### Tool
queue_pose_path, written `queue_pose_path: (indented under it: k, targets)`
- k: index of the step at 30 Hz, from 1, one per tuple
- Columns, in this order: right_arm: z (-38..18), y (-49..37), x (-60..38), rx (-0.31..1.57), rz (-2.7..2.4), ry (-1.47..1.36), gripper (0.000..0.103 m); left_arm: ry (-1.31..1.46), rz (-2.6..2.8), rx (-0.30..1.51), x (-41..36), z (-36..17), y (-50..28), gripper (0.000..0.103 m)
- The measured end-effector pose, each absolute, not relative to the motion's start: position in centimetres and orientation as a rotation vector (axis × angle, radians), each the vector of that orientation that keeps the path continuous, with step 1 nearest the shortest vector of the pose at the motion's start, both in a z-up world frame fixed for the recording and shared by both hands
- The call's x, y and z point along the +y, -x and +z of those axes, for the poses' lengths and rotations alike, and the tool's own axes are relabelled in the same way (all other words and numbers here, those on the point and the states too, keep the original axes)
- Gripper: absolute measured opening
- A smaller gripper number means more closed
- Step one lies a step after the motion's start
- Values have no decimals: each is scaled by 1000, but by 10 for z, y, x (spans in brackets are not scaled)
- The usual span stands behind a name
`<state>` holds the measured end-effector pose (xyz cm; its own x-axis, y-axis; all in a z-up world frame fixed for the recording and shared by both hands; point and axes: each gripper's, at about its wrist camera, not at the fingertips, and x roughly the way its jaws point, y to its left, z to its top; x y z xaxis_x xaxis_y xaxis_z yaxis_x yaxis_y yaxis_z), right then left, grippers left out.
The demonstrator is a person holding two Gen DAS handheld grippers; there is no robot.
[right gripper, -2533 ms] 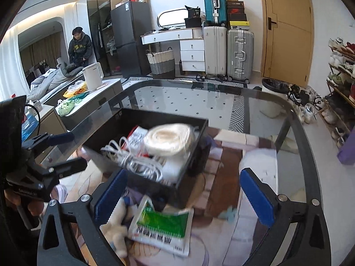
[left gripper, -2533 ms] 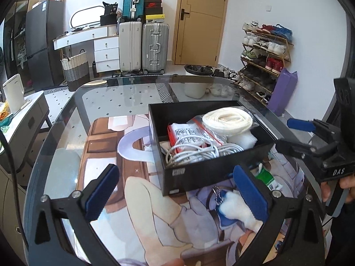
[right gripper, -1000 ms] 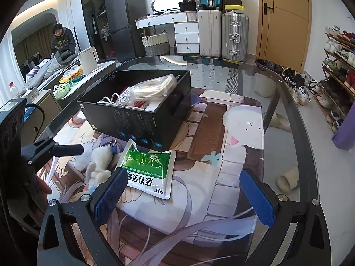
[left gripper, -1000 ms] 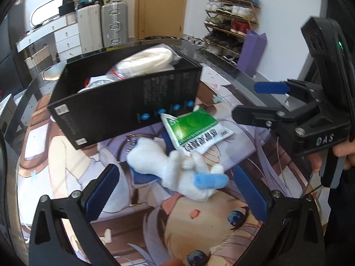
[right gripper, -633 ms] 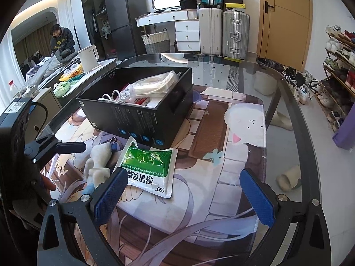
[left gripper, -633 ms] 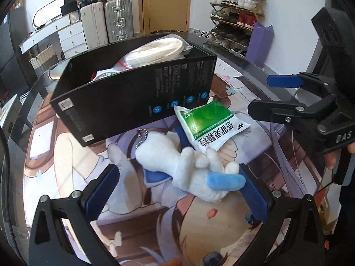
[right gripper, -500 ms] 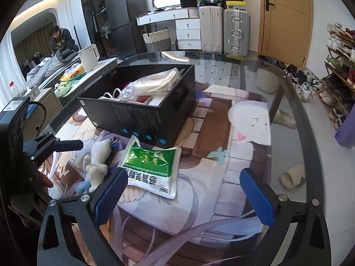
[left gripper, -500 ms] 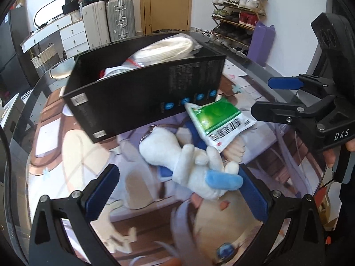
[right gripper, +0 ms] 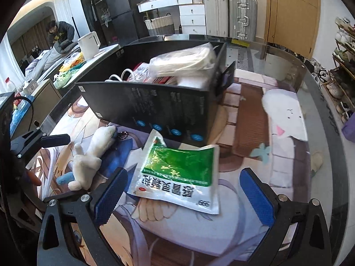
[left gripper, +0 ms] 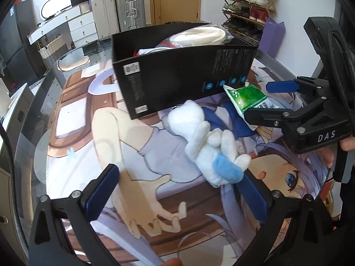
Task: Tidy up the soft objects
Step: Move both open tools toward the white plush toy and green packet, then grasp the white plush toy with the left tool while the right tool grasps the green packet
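A white plush toy (left gripper: 199, 133) with a blue end lies on the printed table mat, just in front of the black box (left gripper: 177, 73). My left gripper (left gripper: 177, 194) is open just short of it, and the toy's blue end is beside the right finger. A green and white packet (right gripper: 179, 170) lies flat beside the toy (right gripper: 91, 155), against the box (right gripper: 159, 104). My right gripper (right gripper: 184, 196) is open, with the packet's near edge between its fingertips. In the left wrist view the right gripper (left gripper: 273, 100) hangs over the packet (left gripper: 246, 97).
The box holds white cables (right gripper: 119, 77) and a bagged white roll (right gripper: 184, 61). The glass table's edge (right gripper: 319, 102) curves round at the right. A kettle (right gripper: 88, 44) stands on a side counter, a person sits far back left, and suitcases (right gripper: 241, 17) line the wall.
Both grippers have moved lower and closer: the left toward the plush toy, the right toward the green packet. Box, toy and packet lie where they were.
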<state>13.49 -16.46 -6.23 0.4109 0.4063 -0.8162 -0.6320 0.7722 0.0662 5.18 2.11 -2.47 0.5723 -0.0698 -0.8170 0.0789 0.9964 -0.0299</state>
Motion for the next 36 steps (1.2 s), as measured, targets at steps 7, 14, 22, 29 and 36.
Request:
queue_pose_path:
  k: [7,14,22,29,36]
  targets:
    - [-68,-138,-152,948,627,291,102,-24,-53,971,29,-26,-53,103]
    - [-72,-134,-144,945,618,317,102,2,-70,973,34,-26,-51,103]
    - [-74,-133,-144,937,606,337,102,44,-94,944,24,-23,-56,103]
    - [-75,-136,-149,941,589,341,102,42,-39,947,32,-25,-62,103]
    - [-76,-142,-153,932,563,325,102,25,-8,945,29,-28,-65,103]
